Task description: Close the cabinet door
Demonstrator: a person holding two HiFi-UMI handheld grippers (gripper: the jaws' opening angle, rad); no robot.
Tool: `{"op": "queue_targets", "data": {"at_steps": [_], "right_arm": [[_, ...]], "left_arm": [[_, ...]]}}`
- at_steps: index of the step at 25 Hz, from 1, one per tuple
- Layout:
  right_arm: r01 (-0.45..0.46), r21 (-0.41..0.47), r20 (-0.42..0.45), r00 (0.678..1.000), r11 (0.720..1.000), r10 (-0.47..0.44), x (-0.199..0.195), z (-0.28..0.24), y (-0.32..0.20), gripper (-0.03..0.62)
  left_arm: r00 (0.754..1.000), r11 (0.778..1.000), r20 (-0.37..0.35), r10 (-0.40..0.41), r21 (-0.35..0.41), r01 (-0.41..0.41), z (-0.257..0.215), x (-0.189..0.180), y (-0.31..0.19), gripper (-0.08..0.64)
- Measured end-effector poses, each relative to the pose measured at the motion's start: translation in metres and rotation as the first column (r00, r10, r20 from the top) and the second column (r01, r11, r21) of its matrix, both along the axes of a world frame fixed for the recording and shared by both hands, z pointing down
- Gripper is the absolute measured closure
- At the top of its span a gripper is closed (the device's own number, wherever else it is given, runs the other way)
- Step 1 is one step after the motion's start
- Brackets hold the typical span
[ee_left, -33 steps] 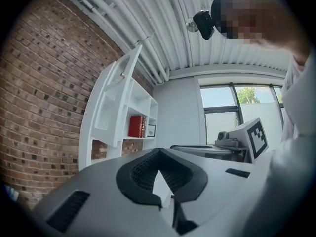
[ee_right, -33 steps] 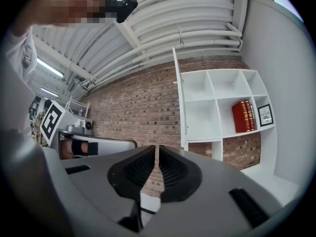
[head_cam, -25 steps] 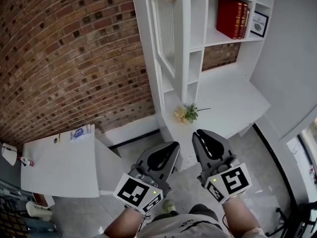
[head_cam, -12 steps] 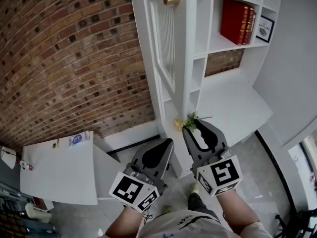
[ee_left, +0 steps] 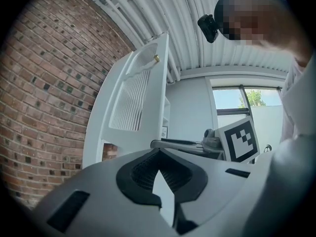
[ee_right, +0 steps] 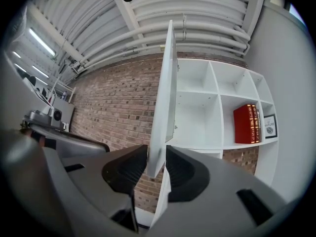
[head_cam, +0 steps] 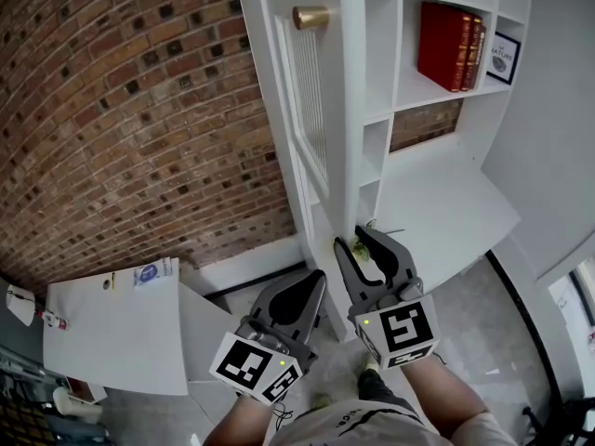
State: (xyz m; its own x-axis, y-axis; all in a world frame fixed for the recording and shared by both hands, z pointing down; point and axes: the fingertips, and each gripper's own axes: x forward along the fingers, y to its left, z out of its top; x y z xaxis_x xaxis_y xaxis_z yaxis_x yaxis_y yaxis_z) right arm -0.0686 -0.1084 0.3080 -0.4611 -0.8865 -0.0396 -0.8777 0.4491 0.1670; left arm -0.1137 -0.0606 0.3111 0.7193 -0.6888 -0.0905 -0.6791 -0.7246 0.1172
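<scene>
The white cabinet door (head_cam: 311,91) with a louvred panel and a brass knob (head_cam: 310,17) stands swung out from the shelf unit, nearly edge-on to me. My right gripper (head_cam: 354,241) is at the door's lower free edge. In the right gripper view the door (ee_right: 165,98) runs between the jaws of my right gripper (ee_right: 156,158), which are opening, with a little gap on each side. My left gripper (head_cam: 312,282) hangs lower and to the left, short of the door, shut and empty. The left gripper view looks past my left gripper (ee_left: 159,154) to the door's face (ee_left: 136,98).
Red books (head_cam: 451,45) and a framed picture (head_cam: 505,59) sit in the shelf unit right of the door. A white desk top (head_cam: 456,212) carries a small bunch of flowers (head_cam: 361,247). A brick wall (head_cam: 139,110) and a white side table (head_cam: 112,333) lie to the left.
Both grippers have moved forward toward the cabinet. The right gripper's jaws were shut and have spread apart around the door's lower edge.
</scene>
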Motion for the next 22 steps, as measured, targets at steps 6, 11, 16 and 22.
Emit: {"op": "queue_targets", "data": {"at_steps": [6,11,16,22], "right_arm": [[-0.01,0.017,0.0,1.0,1.0,0.01,-0.003,0.003,-0.001,0.497],[-0.013,0.006,0.016,1.0,1.0,0.013,0.002,0.001,-0.003,0.508],[-0.027,-0.003,0.013,1.0,1.0,0.028,0.019,0.002,-0.008,0.512],[-0.048,-0.012,0.034,0.998,0.999,0.048,0.051,0.001,-0.021,0.514]], "left_arm": [[1.0,1.0,0.003,0.023,-0.004,-0.023,0.005,-0.002,-0.002,0.549],[0.999,0.999,0.004,0.039,-0.011,-0.039,0.007,-0.003,-0.007,0.549],[0.998,0.998,0.002,0.059,-0.016,-0.059,0.008,0.011,-0.015,0.549],[0.997,0.997,0.006,0.08,-0.022,-0.08,0.007,0.036,-0.03,0.549]]}}
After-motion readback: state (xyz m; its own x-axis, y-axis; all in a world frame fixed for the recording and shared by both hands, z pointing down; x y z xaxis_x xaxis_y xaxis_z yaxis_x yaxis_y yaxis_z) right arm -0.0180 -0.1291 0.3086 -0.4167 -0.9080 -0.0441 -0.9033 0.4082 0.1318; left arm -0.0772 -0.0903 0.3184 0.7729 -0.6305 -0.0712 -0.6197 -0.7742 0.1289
